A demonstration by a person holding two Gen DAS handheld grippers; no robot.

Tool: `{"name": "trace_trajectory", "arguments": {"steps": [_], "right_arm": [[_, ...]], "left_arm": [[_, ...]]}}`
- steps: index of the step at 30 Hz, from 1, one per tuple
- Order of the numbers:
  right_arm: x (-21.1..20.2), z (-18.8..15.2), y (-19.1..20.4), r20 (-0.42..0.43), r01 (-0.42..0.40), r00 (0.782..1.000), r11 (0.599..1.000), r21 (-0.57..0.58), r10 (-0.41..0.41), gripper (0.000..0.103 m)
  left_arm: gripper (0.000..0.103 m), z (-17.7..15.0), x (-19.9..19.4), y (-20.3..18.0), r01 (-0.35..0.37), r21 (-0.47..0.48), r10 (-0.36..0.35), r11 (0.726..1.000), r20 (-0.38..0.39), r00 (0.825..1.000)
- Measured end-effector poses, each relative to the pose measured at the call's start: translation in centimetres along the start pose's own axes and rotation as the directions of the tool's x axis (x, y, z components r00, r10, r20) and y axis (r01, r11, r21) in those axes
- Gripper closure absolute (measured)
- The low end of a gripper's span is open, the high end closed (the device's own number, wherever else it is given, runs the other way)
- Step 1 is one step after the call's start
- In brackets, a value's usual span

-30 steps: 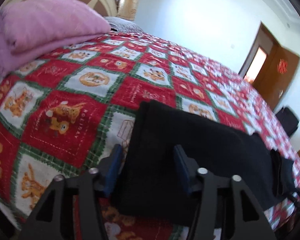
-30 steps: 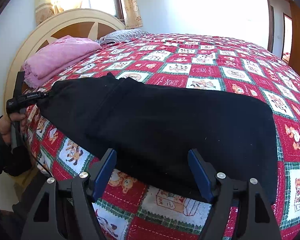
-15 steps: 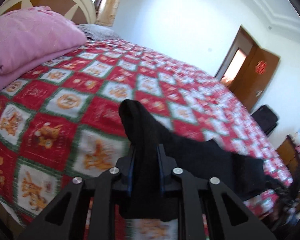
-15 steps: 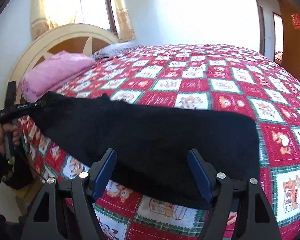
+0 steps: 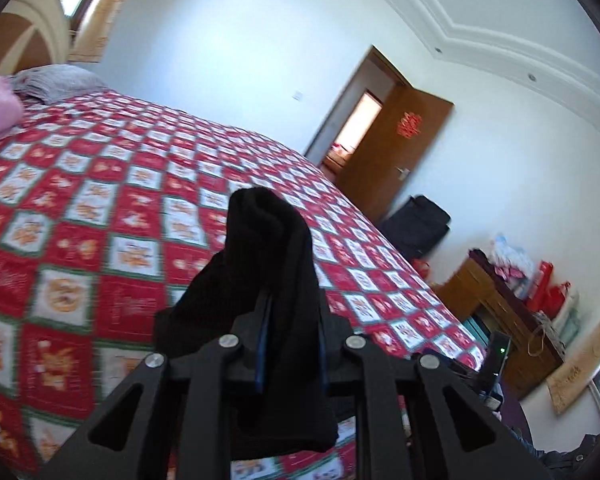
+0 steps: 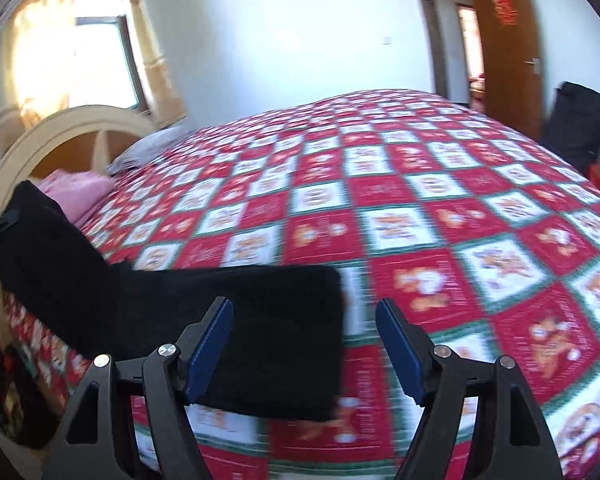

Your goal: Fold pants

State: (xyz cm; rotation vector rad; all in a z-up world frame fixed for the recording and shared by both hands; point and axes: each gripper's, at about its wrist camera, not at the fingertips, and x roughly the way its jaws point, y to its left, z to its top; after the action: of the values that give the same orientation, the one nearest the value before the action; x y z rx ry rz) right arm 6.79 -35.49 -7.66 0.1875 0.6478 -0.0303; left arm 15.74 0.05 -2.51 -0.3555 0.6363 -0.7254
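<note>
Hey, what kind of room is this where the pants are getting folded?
Most likely a home bedroom. A large bed with a red patchwork quilt fills the view, with an arched headboard and a pillow at one end. A wooden door stands open beyond the bed.

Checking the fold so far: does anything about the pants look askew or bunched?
Yes. The left gripper pinches the black pants in a bunched wad, lifted off the bed; the other end lies flat. The right gripper is open.
</note>
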Motion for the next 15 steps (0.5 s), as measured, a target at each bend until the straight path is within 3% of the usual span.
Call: {"name": "trace_trajectory", "arguments": {"steps": [8, 15], "right_arm": [[1.0, -1.2, -5.2, -0.019, 0.033, 0.999, 0.991, 0.128, -0.031, 0.028], [2.2, -1.4, -6.7, -0.039, 0.026, 0.999, 0.984, 0.174, -0.019, 0.028]], "left_arm": [[0.084, -2.5, 9.6, -6.8, 0.070, 0.091, -0.051, 0.993, -0.192, 0.980], [0.083, -8.0, 17.6, -10.1, 0.003, 0.222, 0.068, 0.975, -0.313, 0.947]]}}
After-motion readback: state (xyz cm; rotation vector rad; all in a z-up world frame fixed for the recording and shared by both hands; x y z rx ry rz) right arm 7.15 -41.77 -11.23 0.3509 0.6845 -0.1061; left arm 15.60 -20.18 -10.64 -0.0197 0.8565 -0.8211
